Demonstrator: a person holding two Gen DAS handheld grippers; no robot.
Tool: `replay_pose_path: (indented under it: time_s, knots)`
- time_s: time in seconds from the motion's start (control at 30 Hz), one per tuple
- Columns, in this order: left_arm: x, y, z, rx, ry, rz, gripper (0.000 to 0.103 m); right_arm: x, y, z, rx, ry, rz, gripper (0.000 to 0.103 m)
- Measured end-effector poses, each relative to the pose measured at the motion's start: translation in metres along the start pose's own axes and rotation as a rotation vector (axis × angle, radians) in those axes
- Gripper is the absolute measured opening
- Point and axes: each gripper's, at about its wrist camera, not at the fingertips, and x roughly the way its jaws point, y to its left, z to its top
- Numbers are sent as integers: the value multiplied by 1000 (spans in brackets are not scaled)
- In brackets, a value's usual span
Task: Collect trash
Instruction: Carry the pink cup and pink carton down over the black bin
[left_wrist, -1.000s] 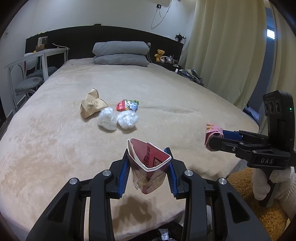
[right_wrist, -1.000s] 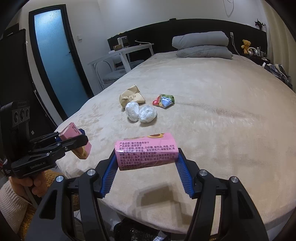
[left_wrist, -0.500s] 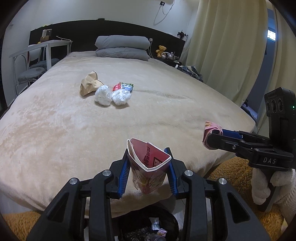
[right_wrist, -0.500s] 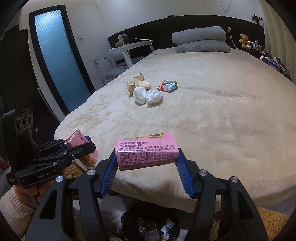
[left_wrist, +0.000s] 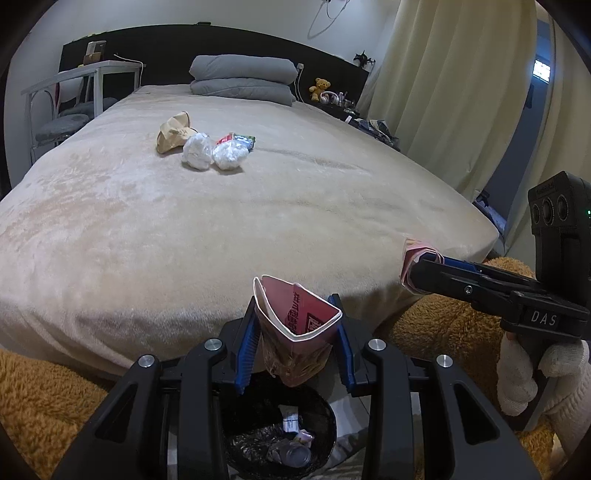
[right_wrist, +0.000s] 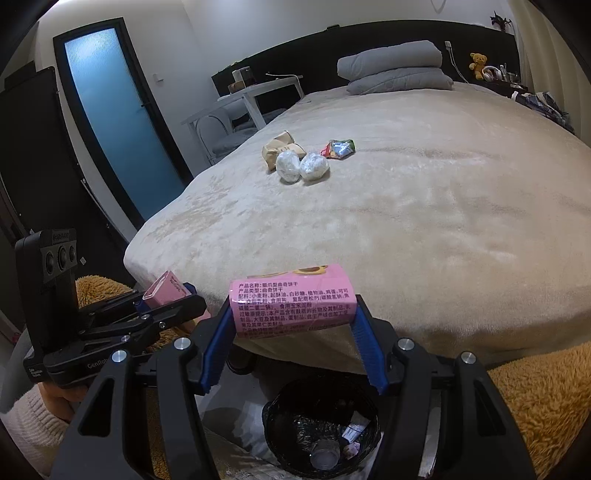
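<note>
My left gripper (left_wrist: 295, 332) is shut on a squashed red paper cup (left_wrist: 295, 317), held over a black-lined trash bin (left_wrist: 258, 406) on the floor at the bed's foot. My right gripper (right_wrist: 293, 317) is shut on a pink biscuit box (right_wrist: 291, 306), gripped by its ends above the same bin (right_wrist: 280, 417). Each gripper shows in the other's view, the right gripper (left_wrist: 413, 269) at right and the left gripper (right_wrist: 173, 295) at left. Further up the bed lie a brown paper bag (left_wrist: 173, 131), two white crumpled wads (left_wrist: 197, 149) (left_wrist: 231, 155) and a colourful wrapper (left_wrist: 238, 140).
The beige bed (left_wrist: 258, 206) fills the view. A brown fluffy rug (left_wrist: 40, 402) lies around the bin. Grey pillows (left_wrist: 240, 79) sit at the headboard. A white desk and chair (left_wrist: 70, 103) stand at left, curtains (left_wrist: 454, 92) at right, a blue glass door (right_wrist: 110, 110) beyond.
Both grippers drew back from the bed and sank a little with their loads. The bed's foot edge and then the trash bin came into view beneath them.
</note>
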Motion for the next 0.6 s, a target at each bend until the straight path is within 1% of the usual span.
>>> replay_pose_path:
  time_s: [0.1,0.23,0.33,0.43,0.5,0.6]
  knots:
    - [2,-2,-9,-14,32,-2,35,4,-6,-9,67,37,9,61]
    - [13,-4,-21,-38,100,-4,35,9,-9,-21,124,88,11,61]
    - [18,-8,-27,-29,124,13,35,16,-9,-31,153,120,-20,61]
    - [22,-10,-32,-29,151,29,35,21,-11,-37,185,143,-76,61]
    - [26,-8,-36,-40,176,39,35,27,-16,-40,220,169,-80,61]
    - [34,-5,-40,-54,224,55,35,31,-19,-43,235,191,-90,61]
